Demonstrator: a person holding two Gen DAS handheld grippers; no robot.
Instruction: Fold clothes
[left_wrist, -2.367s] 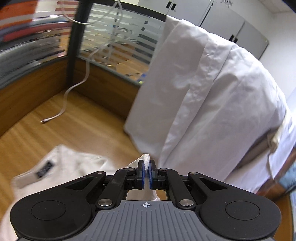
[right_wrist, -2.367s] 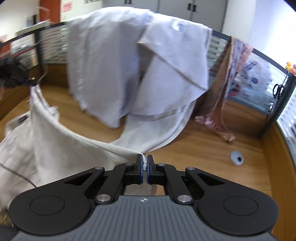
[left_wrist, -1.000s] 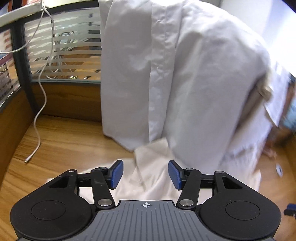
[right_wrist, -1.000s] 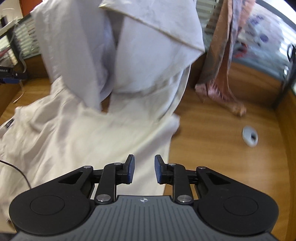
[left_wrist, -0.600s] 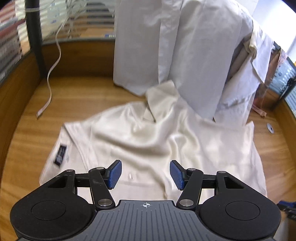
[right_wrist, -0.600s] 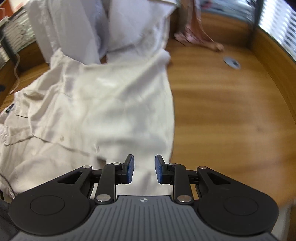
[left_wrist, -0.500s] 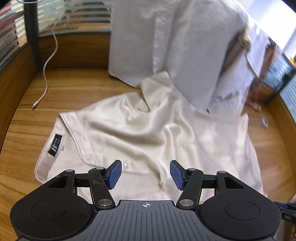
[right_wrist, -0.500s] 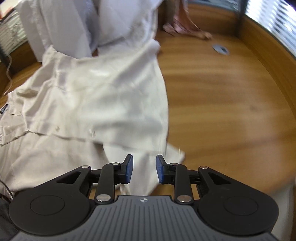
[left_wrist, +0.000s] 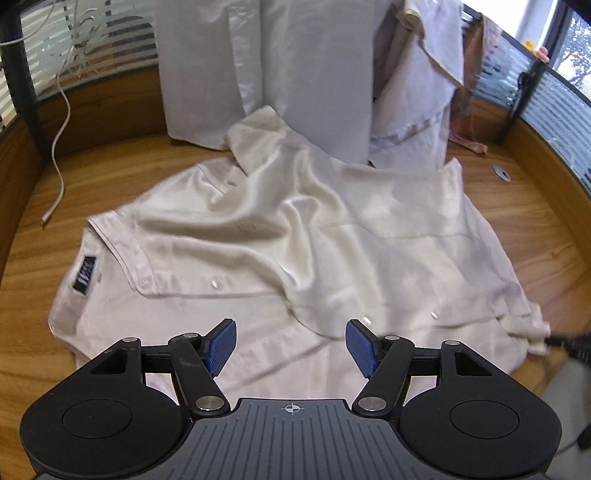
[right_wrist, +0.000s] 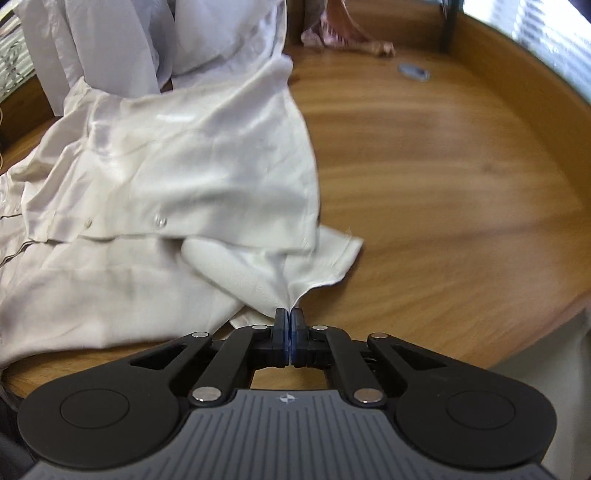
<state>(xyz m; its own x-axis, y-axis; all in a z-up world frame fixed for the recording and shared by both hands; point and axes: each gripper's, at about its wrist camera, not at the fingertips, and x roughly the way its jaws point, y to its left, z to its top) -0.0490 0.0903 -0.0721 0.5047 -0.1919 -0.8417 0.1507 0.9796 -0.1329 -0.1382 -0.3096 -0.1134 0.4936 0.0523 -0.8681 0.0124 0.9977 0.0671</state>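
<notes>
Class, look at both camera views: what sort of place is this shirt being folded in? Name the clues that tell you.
Probably an office workstation, not a home laundry room. The cream shirt lies on a curved wooden desk ringed by frosted striped glass partitions, with a round cable port in the desktop and a white cable trailing down.

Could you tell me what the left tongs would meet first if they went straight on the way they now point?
Most likely the cream shirt spread on the wooden table; the left tongs are open just above its buttoned front, though depth is unclear.
</notes>
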